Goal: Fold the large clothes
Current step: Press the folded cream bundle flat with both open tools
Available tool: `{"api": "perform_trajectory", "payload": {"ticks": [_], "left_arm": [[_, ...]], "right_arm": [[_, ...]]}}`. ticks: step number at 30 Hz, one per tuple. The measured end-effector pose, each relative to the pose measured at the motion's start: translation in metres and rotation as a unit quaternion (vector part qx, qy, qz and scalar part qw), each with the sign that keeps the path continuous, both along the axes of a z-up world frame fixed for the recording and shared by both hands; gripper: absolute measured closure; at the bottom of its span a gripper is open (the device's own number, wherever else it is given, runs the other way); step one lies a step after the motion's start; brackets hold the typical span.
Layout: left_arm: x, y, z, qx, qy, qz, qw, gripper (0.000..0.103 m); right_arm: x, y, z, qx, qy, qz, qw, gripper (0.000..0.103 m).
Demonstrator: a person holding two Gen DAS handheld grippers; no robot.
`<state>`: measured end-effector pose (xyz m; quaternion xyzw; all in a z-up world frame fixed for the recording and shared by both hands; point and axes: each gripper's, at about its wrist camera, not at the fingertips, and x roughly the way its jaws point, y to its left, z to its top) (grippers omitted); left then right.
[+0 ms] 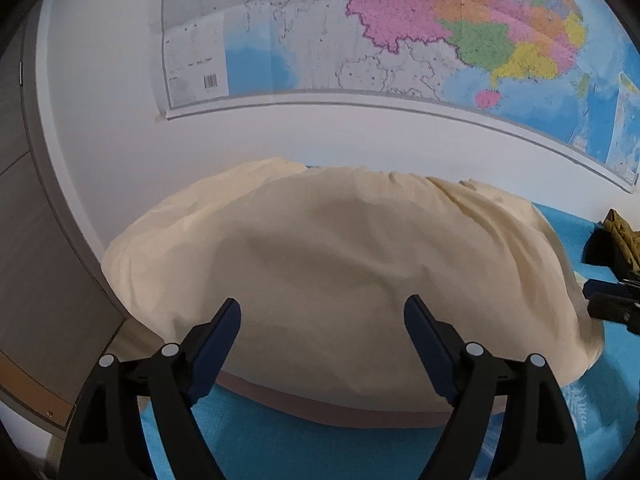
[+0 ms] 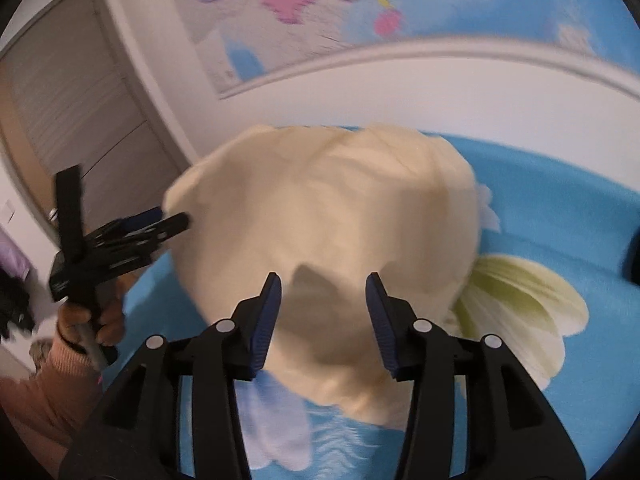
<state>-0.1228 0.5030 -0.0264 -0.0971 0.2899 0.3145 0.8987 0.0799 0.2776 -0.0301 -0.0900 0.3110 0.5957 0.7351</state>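
A cream-coloured cloth garment (image 1: 340, 264) lies in a soft, rumpled mound on the bright blue bedsheet with white and green flower print (image 2: 560, 216), filling the middle of both views. In the left wrist view the left gripper (image 1: 322, 322) sits at the bottom centre of the frame, its dark blue-padded fingers (image 1: 224, 336) spread wide with nothing between them; the mound lies just beyond and above the tips, apart from them. At the right edge of that frame a bit of the right gripper (image 1: 612, 304) peeks in beside the cloth's edge. In the right wrist view, which is blurred, the right gripper (image 2: 323, 312) is at bottom centre, jaws parted, pads clear of the fabric, the cream mound spreading from between the tips up to mid-frame. At the left of this frame a hand (image 2: 86, 320) in a peach knitted sleeve (image 2: 48, 384) holds the left gripper up beside the cloth's left edge. A coloured wall map (image 1: 400, 28) runs across the top, a brown door (image 2: 80, 120) at upper left.
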Motion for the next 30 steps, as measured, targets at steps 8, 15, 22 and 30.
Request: {"api": "perform_trajectory", "payload": {"ticks": [8, 15, 22, 30], "left_arm": [[-0.008, 0.045, 0.003, -0.014, -0.009, 0.054, 0.9984, 0.022], [-0.021, 0.108, -0.015, -0.08, 0.003, 0.105, 0.9913, 0.028], [-0.021, 0.122, -0.026, -0.118, -0.001, 0.093, 0.9886, 0.026], [-0.028, 0.036, 0.007, -0.042, -0.04, 0.052, 0.997, 0.027]], "right_arm": [[-0.031, 0.037, -0.035, -0.088, -0.062, 0.043, 0.993, 0.054], [-0.023, 0.024, -0.006, -0.032, -0.055, 0.034, 0.997, 0.053], [0.007, 0.038, -0.028, -0.048, 0.016, -0.002, 0.999, 0.049], [-0.014, 0.017, -0.018, -0.026, -0.01, -0.007, 1.0, 0.047]]}}
